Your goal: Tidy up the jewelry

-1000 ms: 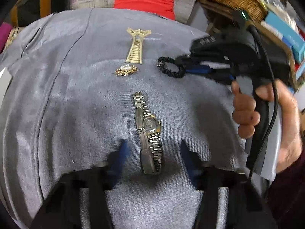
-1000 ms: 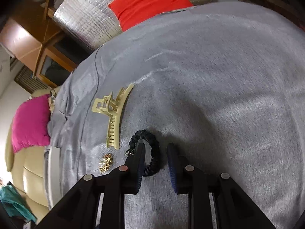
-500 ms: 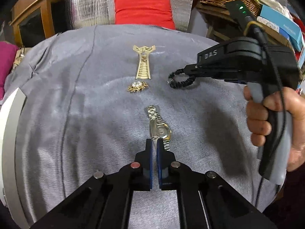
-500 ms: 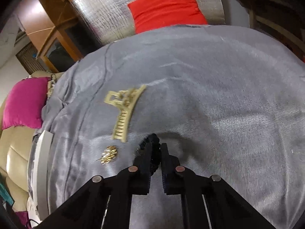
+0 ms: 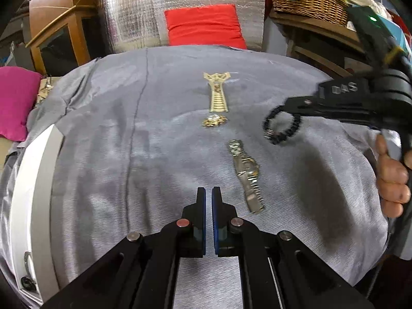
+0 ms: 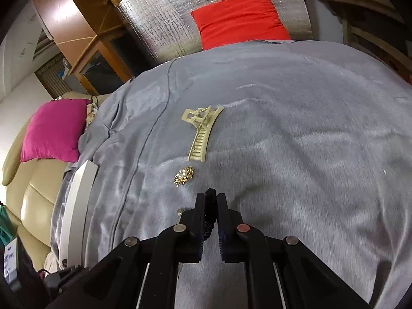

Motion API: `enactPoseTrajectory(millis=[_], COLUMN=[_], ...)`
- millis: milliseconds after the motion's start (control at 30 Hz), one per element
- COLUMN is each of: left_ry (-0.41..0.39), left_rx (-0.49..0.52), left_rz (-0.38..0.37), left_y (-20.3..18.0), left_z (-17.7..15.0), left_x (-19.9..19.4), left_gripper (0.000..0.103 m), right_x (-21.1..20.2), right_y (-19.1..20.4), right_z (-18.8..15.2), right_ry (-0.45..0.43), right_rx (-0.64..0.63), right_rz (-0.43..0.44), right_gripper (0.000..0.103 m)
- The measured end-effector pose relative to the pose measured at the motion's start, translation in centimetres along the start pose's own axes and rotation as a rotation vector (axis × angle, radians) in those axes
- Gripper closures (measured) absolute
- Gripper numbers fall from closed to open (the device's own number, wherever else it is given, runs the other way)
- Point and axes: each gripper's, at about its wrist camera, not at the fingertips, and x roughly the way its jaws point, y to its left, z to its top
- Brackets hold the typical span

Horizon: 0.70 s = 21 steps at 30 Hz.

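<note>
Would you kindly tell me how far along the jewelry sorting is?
Nothing looks put away yet. In hand: the right hand-held gripper holds the black bracelet above the cloth. Left: the watch, brooch and gold hair claw lie loose; the left hand-held gripper is shut, empty.

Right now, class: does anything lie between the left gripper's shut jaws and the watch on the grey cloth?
Nothing visible does. The left gripper is shut and empty, and only bare grey cloth separates it from the watch, just to its right.
</note>
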Motion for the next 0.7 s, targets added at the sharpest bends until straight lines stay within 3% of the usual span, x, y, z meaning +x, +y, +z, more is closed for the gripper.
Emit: enactPoseTrajectory(millis=[133,233,300,333,367,433,567,700], left_ry=[-0.005,0.002,0.003,0.008,0.011,0.01,-0.014,0.044], left_rx=[-0.028,-0.084,-0.107,-0.111,-0.111,-0.099,-0.041,-0.045], left_rz=[-0.005,-0.073,-0.104,-0.116,-0.122,-0.123,-0.128,-0.109], left_y=[1.3,2.2,2.2,1.9,1.6,0.5,-1.5,-2.2], left_z=[-0.2,-0.1,0.0,0.1,0.2,0.3,1.1,2.0], left_x=[-0.6,-0.7,-0.7,-0.7,-0.6,-0.4,0.0,2.7], left_gripper=[0.099,0.099,0.094,0.08,0.06,0.038,0.036,0.036], right_x=[-1.6,-2.2,-2.2,-2.1,-2.0,-1.6,-1.1,-1.1], right_y=[-0.5,-1.3,-1.9,-2.2,-2.4,-2.8,-3.2,-3.6], right_z=[-0.9,-1.2,-1.1,-1.1,-1.1,-1.2,-1.3,-1.2], right_ry=[-0.012,-0.017,-0.016,-0.012,-0.008,0.005,0.021,0.017], right_rx=[0.037,0.073,0.097,0.109,0.116,0.129,0.137,0.147], right_rz=[-0.001,-0.01,-0.019,-0.019,-0.019,-0.018,-0.013,-0.004], right_gripper=[0.093,0.093,0.093,0.093,0.093,0.093,0.093,0.093])
